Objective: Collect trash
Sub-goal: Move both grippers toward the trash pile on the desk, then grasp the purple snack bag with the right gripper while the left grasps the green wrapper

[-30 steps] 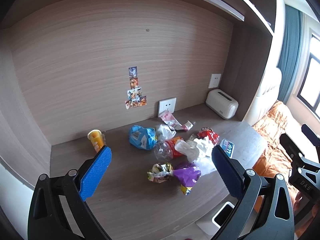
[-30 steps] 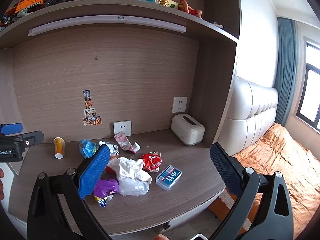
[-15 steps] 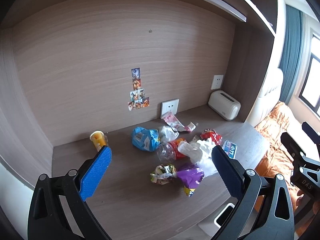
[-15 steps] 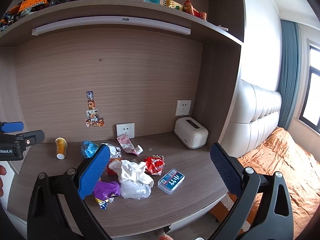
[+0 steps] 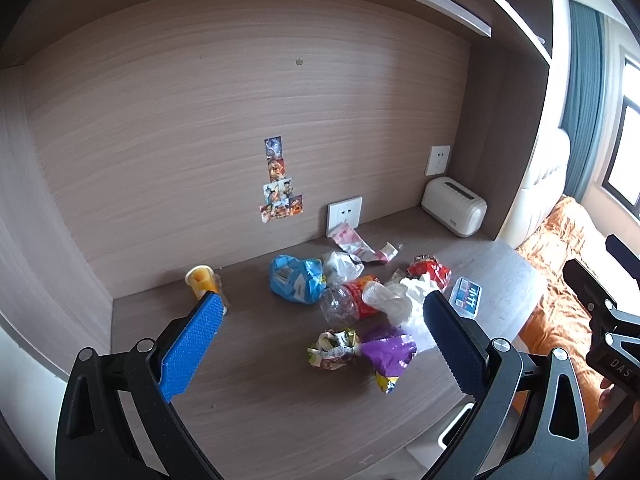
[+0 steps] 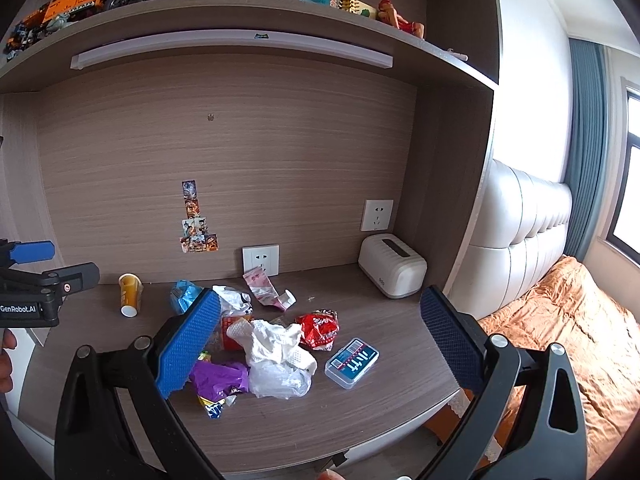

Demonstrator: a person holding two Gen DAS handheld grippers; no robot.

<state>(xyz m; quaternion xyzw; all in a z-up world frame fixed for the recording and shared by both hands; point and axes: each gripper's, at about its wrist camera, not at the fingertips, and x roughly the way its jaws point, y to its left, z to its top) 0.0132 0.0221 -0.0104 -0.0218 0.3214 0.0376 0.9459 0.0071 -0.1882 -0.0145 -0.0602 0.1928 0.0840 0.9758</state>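
My left gripper (image 5: pixel 320 334) and right gripper (image 6: pixel 320 334) both hang above the front of the desk (image 5: pixel 248 396) with jaws spread wide and nothing between them. The trash sits in a loose heap mid-desk, none of it collected yet as far as I can judge. Nearest me lie a purple wrapper (image 5: pixel 387 351) touching a crumpled yellow-green wrapper (image 5: pixel 332 349); both look light, soft and crinkly, so I would pinch a raised fold rather than try to span them. Just behind is a clear plastic bag (image 6: pixel 280 380) under a wad of white tissue (image 6: pixel 274 338), limp stuff that may trail or shed when lifted. The crushed plastic bottle (image 5: pixel 347 300) with a red label looks springy and slick; its narrower middle seems the best hold. Beside it sit a blue snack bag (image 5: pixel 294 278), a red snack bag (image 6: pixel 319 330), and a small clear box with a blue label (image 6: pixel 352 363) lying apart to the right, rigid and possibly not trash at all. Further back a pink wrapper strip (image 6: pixel 264 290) lies by the wall socket (image 6: pixel 260 259), and an orange paper cup (image 6: pixel 130 294) lies tipped well to the left. There is bare desk in front and to the left for approach; the white toaster-like appliance (image 6: pixel 392 270) and side panel close off the right rear, and the shelf (image 6: pixel 240 20) overhangs.
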